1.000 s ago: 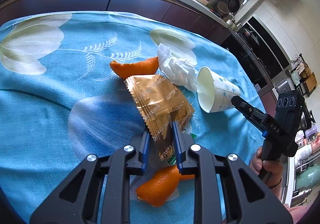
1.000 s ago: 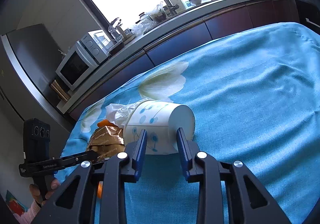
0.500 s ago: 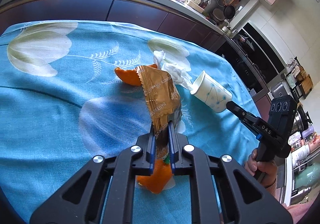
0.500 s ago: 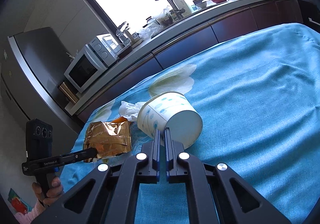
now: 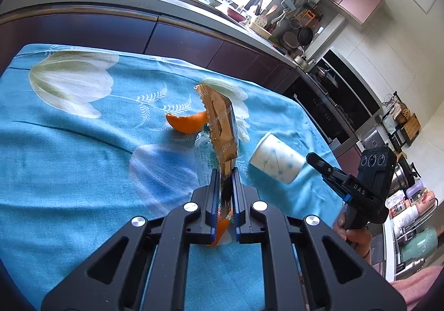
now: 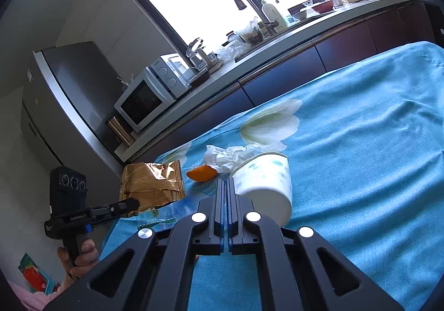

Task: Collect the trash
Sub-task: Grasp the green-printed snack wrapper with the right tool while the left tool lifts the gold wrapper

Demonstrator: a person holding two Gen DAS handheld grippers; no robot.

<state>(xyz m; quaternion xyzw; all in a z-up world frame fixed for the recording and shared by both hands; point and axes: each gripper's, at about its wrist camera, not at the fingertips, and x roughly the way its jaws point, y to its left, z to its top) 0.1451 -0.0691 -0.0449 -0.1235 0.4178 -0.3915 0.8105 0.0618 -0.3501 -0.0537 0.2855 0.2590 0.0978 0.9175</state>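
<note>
You have 2 pieces of trash in hand. Your left claw [image 5: 224, 180] is clamped on the lower edge of the gold wrapper [image 5: 220, 127], which stands lifted clear of the blue cloth on the counter [image 5: 83, 144]. Your right claw [image 6: 225, 186] is pressed closed on the rim of the paper cup [image 6: 266, 186], tilted off the cloth. Left lying there: the crumpled tissue [image 6: 227, 157], 2 orange peels [image 5: 186, 123] [image 5: 220, 230] and a clear plastic wrapper [image 5: 204, 158]. No bin shows, so nothing looks deposited yet.
</note>
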